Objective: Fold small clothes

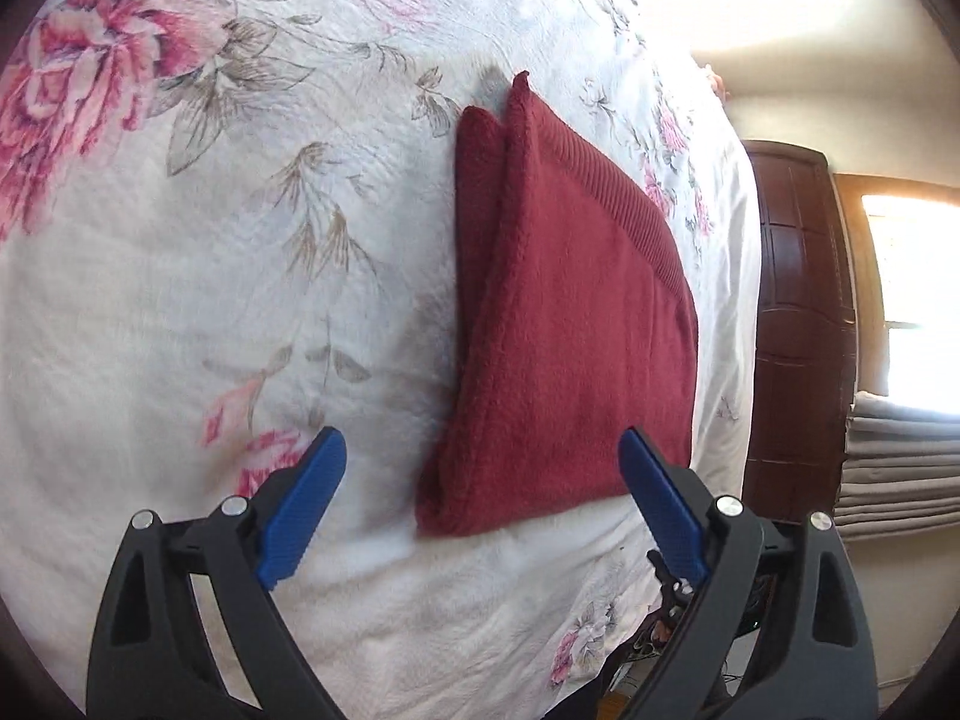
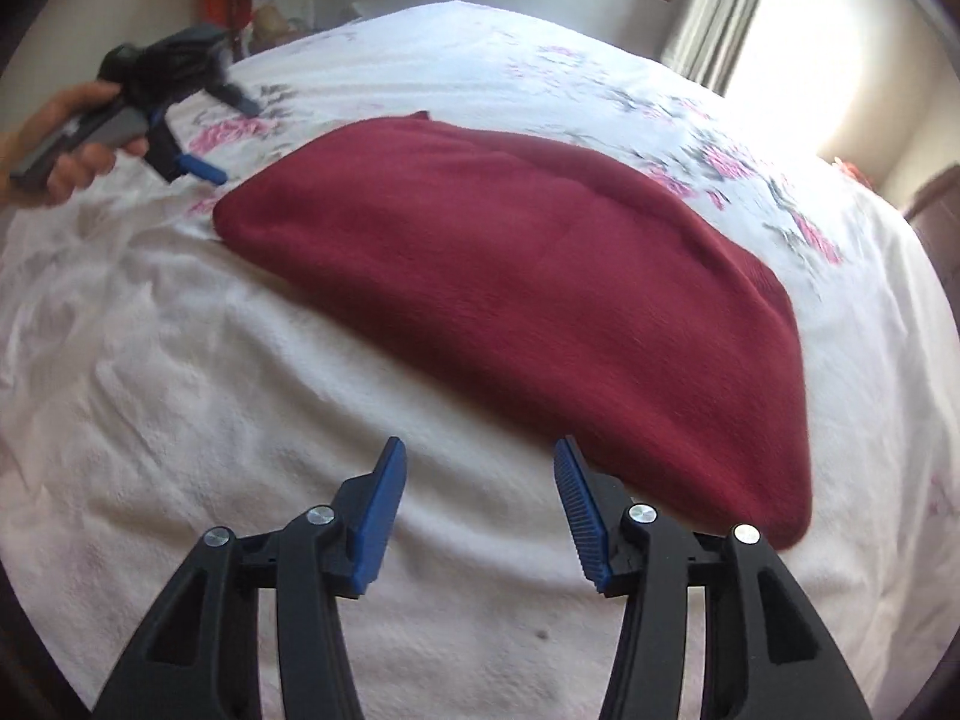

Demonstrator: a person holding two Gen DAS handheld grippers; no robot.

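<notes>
Already folded, red knit (image 1: 570, 312) lies flat on floral bedspread (image 1: 180, 300), near bed edge. Left gripper (image 1: 480, 462) jaws apart, empty; right gripper (image 2: 477, 468) likewise. Risk: shallow pinch (thick layers) grabs top ply only, fold slumps.

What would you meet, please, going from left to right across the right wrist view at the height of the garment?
Hand holding the left gripper → folded dark red knit garment → pink floral print on the white bedspread → bright curtained window.
</notes>
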